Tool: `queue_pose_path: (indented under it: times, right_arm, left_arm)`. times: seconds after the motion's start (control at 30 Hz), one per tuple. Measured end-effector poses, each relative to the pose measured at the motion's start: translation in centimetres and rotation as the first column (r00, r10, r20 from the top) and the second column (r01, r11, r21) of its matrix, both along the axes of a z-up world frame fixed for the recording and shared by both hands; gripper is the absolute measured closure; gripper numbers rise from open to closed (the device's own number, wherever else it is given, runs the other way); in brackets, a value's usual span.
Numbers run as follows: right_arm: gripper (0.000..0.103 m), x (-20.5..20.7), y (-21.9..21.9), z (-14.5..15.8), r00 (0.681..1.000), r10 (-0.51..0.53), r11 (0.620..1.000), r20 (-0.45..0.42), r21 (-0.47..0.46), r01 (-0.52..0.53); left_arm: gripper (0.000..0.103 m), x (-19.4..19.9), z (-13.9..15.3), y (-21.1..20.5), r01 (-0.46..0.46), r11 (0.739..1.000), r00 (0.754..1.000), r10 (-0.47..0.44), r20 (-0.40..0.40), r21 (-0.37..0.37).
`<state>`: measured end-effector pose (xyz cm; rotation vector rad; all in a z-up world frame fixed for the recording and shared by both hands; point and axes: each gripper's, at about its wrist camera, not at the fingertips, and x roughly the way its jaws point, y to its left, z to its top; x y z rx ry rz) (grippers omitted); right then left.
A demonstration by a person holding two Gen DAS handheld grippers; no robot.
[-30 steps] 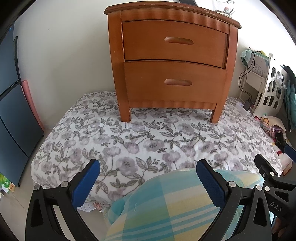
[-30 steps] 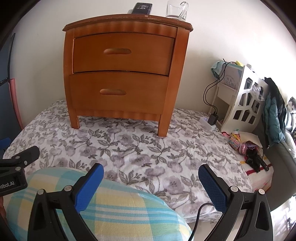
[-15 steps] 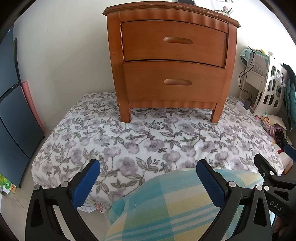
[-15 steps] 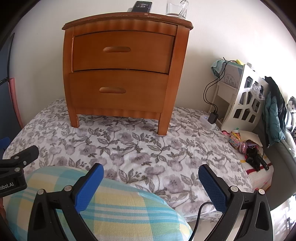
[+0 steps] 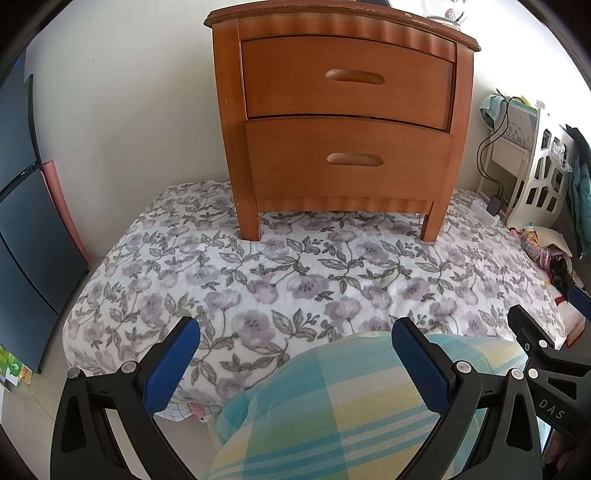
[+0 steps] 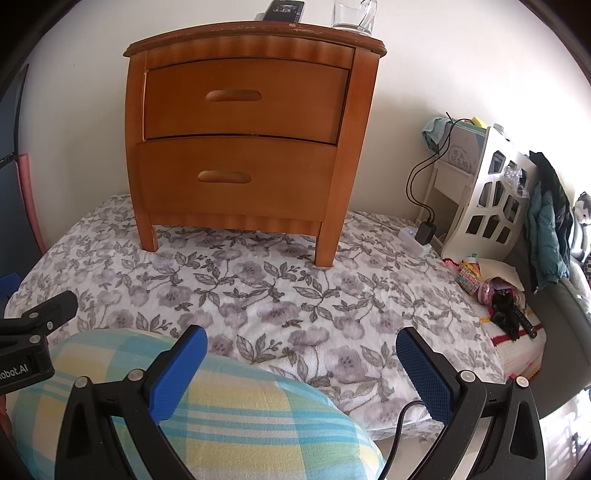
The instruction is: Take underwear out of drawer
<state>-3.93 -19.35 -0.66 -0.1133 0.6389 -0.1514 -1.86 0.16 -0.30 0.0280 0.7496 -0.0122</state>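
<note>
A brown wooden nightstand (image 5: 236,147) (image 6: 354,155) stands on a floral blanket against the wall. Its upper drawer (image 5: 347,79) (image 6: 243,99) and lower drawer (image 5: 351,158) (image 6: 236,177) are both pushed in, each with an oval recessed handle. No underwear shows. My left gripper (image 5: 295,354) is open, well short of the nightstand, hovering over the blanket's near edge. My right gripper (image 6: 301,363) is open too, at a similar distance, with nothing between its blue pads.
A blue-yellow checked pillow (image 5: 332,413) (image 6: 229,417) lies under both grippers. A glass (image 6: 351,14) and a dark device (image 6: 284,9) rest on the nightstand top. A white cut-out rack (image 6: 491,195), cables, a charger (image 6: 424,232) and toys crowd the right side. Dark panels (image 5: 22,221) line the left.
Both grippers have drifted slightly closer to the nightstand, which looks a little larger. Jaws remain open and the drawers stay pushed in.
</note>
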Motion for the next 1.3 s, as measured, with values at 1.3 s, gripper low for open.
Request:
queue_pose_path:
  times: [1.3]
  right_arm:
    - [0.000, 0.9, -0.6, 1.1, 0.996, 0.084, 0.994, -0.025, 0.074, -0.082]
  left_arm:
    - [0.000, 3.7, 0.0, 0.8, 0.061, 0.986, 0.996, -0.070, -0.050, -0.154]
